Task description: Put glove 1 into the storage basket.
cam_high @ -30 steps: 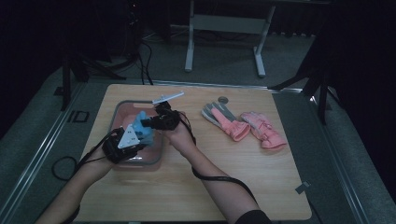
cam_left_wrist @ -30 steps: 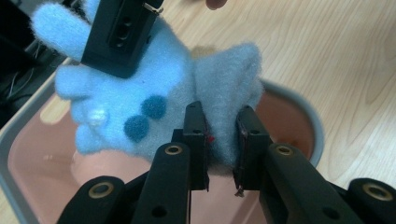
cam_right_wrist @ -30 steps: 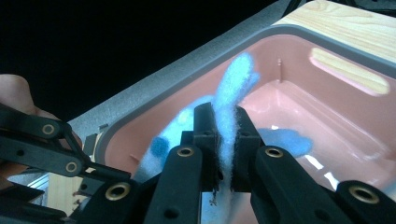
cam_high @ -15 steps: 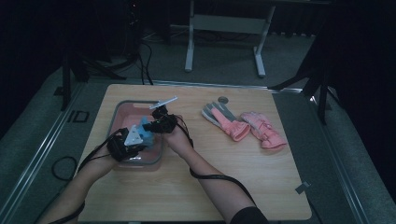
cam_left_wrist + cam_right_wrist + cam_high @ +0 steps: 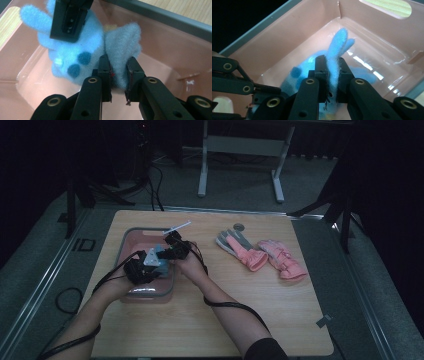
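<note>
A fuzzy blue glove (image 5: pixel 75 55) with darker blue spots hangs inside the pink bin (image 5: pixel 129 238), just above its floor. My left gripper (image 5: pixel 119 72) is shut on a paler blue fold of the glove. My right gripper (image 5: pixel 332 72) is shut on a thin edge of the glove (image 5: pixel 338 42), whose fingers point away toward the bin's far wall. In the high view the left gripper (image 5: pixel 142 268) and the right gripper (image 5: pixel 175 247) sit close together over the bin, with the glove (image 5: pixel 159 254) between them. The bulk of the glove lies hidden under both grippers there.
The bin has a grey rim (image 5: pixel 160 17) and stands at the left of the wooden table (image 5: pixel 250 310). Two pink gloves (image 5: pixel 245 251) (image 5: pixel 282 261) lie to the right. Behind them lies a small grey disc (image 5: pixel 238 226). A white strip (image 5: pixel 178 227) sticks up at the bin's far rim.
Both grippers have sunk lower into the bin with the blue glove held between them. The left gripper has shifted right, closer to the right one.
</note>
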